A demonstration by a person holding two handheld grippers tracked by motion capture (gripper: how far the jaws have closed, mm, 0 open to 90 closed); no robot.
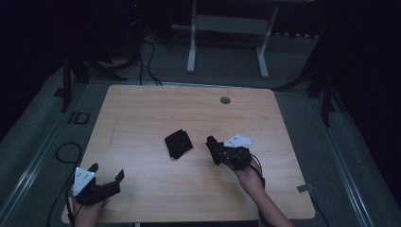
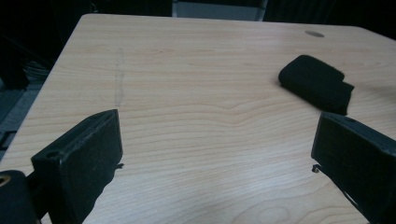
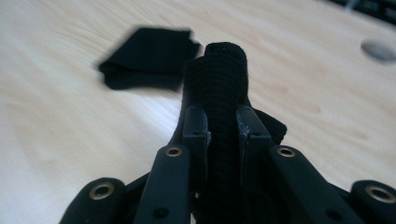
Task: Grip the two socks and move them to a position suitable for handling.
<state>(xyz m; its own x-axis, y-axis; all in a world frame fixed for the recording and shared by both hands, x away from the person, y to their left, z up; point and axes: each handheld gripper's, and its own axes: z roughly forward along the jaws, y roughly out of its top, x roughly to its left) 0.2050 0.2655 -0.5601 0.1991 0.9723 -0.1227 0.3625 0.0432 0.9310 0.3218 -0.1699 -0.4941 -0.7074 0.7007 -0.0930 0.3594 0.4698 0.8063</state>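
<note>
Folded cloth (image 1: 178, 144) sitting mid tabletop (image 1: 142, 109), round cable hole (image 1: 225, 100) behind it toward the far edge. Right tool (image 1: 213, 147) just right of that cloth, with a rolled cloth (image 3: 223, 79) between its jaws. Left tool (image 1: 107, 172) at the near left corner, well apart from both.

The right gripper (image 3: 223, 133) has its 2 black jaws pressed on a rolled piece of black cloth (image 3: 223, 77), which stands up between them and rises past their tips. Beyond it a folded black cloth (image 3: 147, 58) lies blurred on the pale wooden tabletop (image 3: 70, 126). A grey round hole (image 3: 379, 49) sits at the far right.
</note>
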